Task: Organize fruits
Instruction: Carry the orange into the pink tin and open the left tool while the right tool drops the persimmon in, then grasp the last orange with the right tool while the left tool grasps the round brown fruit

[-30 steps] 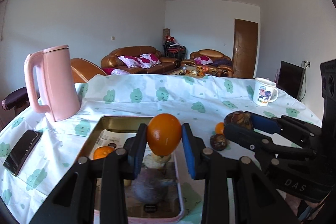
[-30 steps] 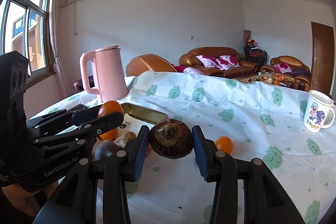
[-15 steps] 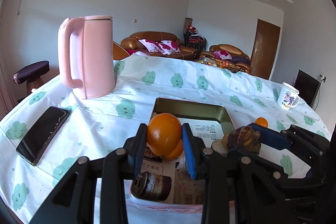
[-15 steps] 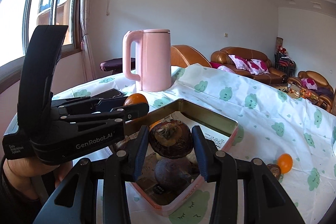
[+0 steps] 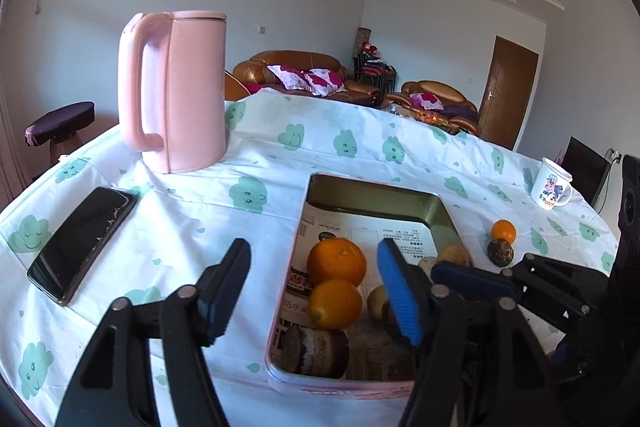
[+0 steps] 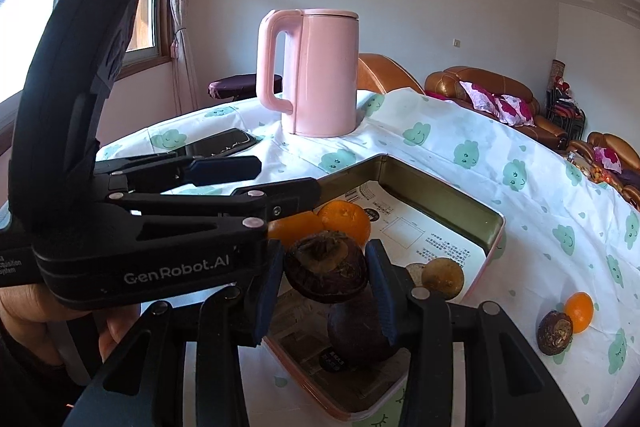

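A metal tray [image 5: 380, 193] with a paper lining holds two oranges [image 5: 337, 261], a dark brown fruit [image 5: 316, 349] and small pale fruits. My left gripper [image 5: 314, 287] is open and empty, its jaws wide above the tray's near left part. My right gripper [image 6: 326, 279] is shut on a dark brown fruit [image 6: 326, 265] and holds it above the tray [image 6: 440, 183]. A small orange [image 6: 579, 311] and a small brown fruit [image 6: 554, 331] lie on the cloth right of the tray.
A pink kettle [image 5: 176, 91] stands behind the tray at the left. A black phone [image 5: 82, 243] lies on the cloth at the left. A white mug [image 5: 550, 183] stands at the far right. The table edge is near.
My left gripper has opened and let go of its orange, which now lies in the tray. My right gripper has moved further over the tray with the brown fruit.
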The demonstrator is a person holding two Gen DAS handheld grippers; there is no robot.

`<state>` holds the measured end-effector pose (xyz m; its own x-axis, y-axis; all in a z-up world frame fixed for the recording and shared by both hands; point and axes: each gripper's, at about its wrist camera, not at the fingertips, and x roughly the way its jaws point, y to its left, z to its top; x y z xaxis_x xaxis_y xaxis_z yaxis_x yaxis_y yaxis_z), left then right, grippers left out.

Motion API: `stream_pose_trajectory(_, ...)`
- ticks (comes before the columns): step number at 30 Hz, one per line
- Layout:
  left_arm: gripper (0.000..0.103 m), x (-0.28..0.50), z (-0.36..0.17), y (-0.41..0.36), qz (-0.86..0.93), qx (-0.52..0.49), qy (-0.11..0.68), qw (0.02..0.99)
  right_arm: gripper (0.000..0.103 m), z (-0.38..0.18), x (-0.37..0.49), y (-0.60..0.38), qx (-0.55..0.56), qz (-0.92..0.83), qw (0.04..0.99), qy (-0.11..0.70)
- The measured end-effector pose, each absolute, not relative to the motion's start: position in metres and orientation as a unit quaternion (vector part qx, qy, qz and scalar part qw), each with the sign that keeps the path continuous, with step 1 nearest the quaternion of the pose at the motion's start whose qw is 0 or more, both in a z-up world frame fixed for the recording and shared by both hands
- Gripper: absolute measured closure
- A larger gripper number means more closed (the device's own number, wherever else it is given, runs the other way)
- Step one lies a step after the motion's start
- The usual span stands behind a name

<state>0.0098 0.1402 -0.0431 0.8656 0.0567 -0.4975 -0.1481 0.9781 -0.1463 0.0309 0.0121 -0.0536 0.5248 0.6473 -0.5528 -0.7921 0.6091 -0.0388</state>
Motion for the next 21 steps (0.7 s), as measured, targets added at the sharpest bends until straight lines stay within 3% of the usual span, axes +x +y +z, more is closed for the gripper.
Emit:
stream_pose_trajectory(4,0.025,0.003,-0.033,0.152,0.068,-0.102,0.238,0.964,0.049,-0.049,0.028,-0.002,-0.136,0.414,0.866,0.244)
stream_pose_trajectory(7,0.016,0.000,-0.030,0.160,0.084,-0.120,0.227,0.963,0.047,-0.043,0.029,-0.025,-0.136,0.392,0.879,0.234)
stream_pose_trajectory(12,0.015,0.004,-0.026,0.146,0.069,-0.119,0.223,0.965,0.038,-0.034,0.048,-0.083,-0.130,0.328,0.906,0.234)
stream_pose_trajectory(21,0.009,0.026,-0.022,0.074,0.013,-0.074,0.231,0.970,0.038,-0.042,0.129,-0.181,-0.042,0.189,0.930,0.313)
